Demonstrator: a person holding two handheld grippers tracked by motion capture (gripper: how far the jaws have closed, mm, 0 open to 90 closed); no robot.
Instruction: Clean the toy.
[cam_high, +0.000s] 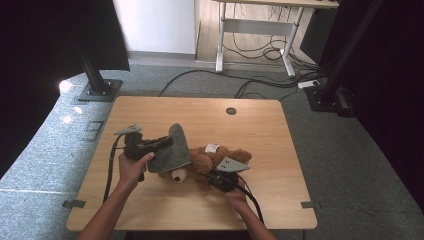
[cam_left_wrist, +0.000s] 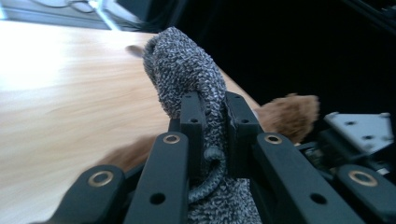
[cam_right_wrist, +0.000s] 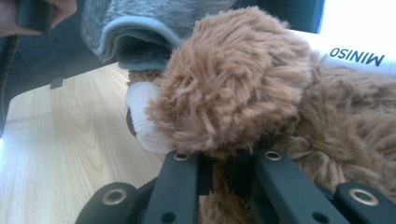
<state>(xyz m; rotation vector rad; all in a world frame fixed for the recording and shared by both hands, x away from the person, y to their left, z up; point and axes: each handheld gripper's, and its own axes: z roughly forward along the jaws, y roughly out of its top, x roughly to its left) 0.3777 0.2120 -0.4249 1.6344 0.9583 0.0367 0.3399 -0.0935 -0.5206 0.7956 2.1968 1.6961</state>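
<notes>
Left side: your left gripper (cam_high: 167, 141) was clenched on the grey knitted hat (cam_high: 174, 150), a fold of the fabric pinched between the jaws in the left gripper view (cam_left_wrist: 196, 88). The hat stood lifted and tilted, its lower brim over the head of the brown teddy bear (cam_high: 212, 160). The bear lay on its side near the middle of the wooden table (cam_high: 250, 120), white label (cam_high: 212, 148) up. Right side: your right gripper (cam_high: 212, 176) was closed on the bear's fur just below the head, jaws buried in the plush (cam_right_wrist: 233, 93).
</notes>
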